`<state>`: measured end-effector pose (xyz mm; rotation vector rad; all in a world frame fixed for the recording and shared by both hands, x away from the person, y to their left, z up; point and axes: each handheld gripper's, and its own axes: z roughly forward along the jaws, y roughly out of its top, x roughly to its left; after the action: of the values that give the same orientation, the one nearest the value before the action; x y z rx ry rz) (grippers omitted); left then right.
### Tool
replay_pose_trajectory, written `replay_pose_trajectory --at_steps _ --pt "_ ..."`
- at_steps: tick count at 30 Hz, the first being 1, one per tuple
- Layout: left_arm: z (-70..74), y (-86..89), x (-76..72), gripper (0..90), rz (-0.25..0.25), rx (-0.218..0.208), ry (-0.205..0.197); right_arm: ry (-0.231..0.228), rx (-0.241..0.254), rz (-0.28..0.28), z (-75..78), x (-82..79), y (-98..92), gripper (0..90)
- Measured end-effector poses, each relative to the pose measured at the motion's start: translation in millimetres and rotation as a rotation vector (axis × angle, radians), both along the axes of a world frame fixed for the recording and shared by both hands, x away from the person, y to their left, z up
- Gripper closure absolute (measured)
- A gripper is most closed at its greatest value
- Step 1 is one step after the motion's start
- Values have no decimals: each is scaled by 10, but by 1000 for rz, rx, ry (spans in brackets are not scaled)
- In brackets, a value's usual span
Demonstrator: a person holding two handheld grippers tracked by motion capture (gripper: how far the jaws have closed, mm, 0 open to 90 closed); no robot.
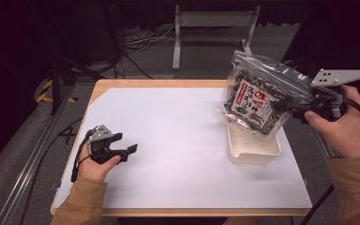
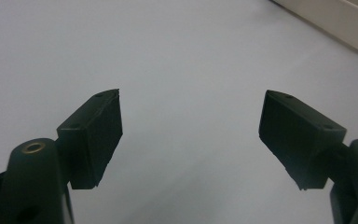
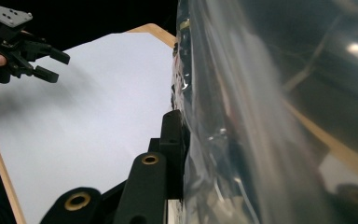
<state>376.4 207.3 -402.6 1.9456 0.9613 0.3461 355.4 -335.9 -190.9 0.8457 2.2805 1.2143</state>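
My right gripper [image 1: 294, 108] has its fingers clamped on the edge of the clear snack bag [image 1: 258, 98], held tilted above the white tray [image 1: 253, 151]. In its own view the plastic hides the far finger. My left gripper [image 1: 124, 149] rests released on the worktop [image 1: 178, 140].

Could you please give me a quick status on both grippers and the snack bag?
Right gripper shut on snack bag, held above white tray. Left gripper open, nothing between its jaws, low over table. Nothing in the way.
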Motion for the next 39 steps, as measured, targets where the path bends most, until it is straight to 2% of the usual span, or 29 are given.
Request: replay_pose_trajectory --at_steps 6,9,15,22,28,31,39 --pt "-4 -3 4 220 -4 1 -1 -14 -26 -36 -2 -28 -71 758" --pt "-5 -5 4 220 -8 -13 4 -19 -37 -55 -10 -41 -104 758" --pt "-7 -5 3 219 -5 -9 7 -16 -59 -78 -53 -47 -134 758" --pt "-27 -30 16 219 -20 -8 8 7 -43 -98 -161 10 -145 758" --pt "-32 -35 18 219 -22 -12 11 61 -61 -106 -286 83 -173 758" --pt "-36 -50 16 219 -22 -15 13 88 -54 -105 -336 100 -189 758" --pt "-39 -52 20 219 -24 -9 11 93 -102 -124 -396 127 -168 760"
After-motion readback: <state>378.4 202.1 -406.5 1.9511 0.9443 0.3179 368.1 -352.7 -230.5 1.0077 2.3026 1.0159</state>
